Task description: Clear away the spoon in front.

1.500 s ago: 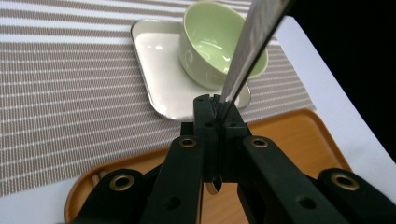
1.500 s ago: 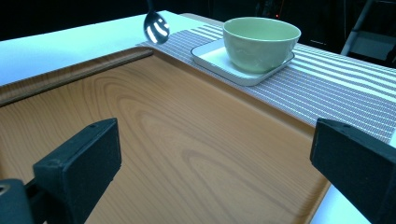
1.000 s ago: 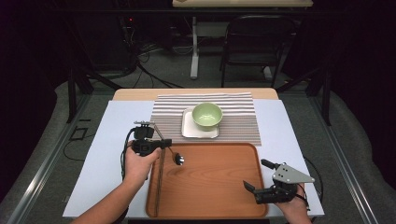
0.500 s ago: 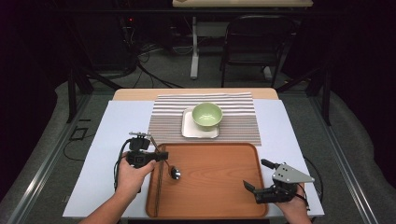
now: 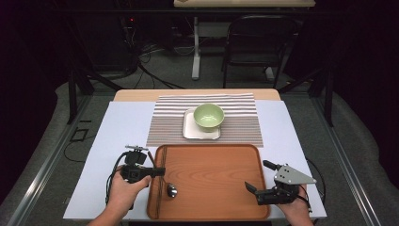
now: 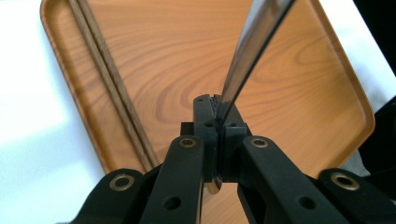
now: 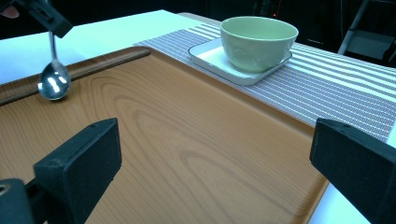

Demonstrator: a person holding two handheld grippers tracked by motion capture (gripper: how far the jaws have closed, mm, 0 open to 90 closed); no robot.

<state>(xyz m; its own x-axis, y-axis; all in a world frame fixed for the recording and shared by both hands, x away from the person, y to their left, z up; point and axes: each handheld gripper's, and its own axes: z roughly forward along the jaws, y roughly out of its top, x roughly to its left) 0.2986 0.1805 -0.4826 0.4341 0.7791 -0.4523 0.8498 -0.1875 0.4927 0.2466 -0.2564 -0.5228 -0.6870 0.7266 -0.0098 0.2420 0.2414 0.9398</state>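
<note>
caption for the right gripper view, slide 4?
Open right gripper faces the wooden tray; beyond, the left gripper dangles a spoon over it.

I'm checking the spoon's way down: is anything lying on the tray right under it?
Nothing visible does. The left tongs hold the spoon by its handle, bowl hanging just above bare wood of the tray. The chopsticks lie along the tray's edge, off to the side of the spoon.
</note>
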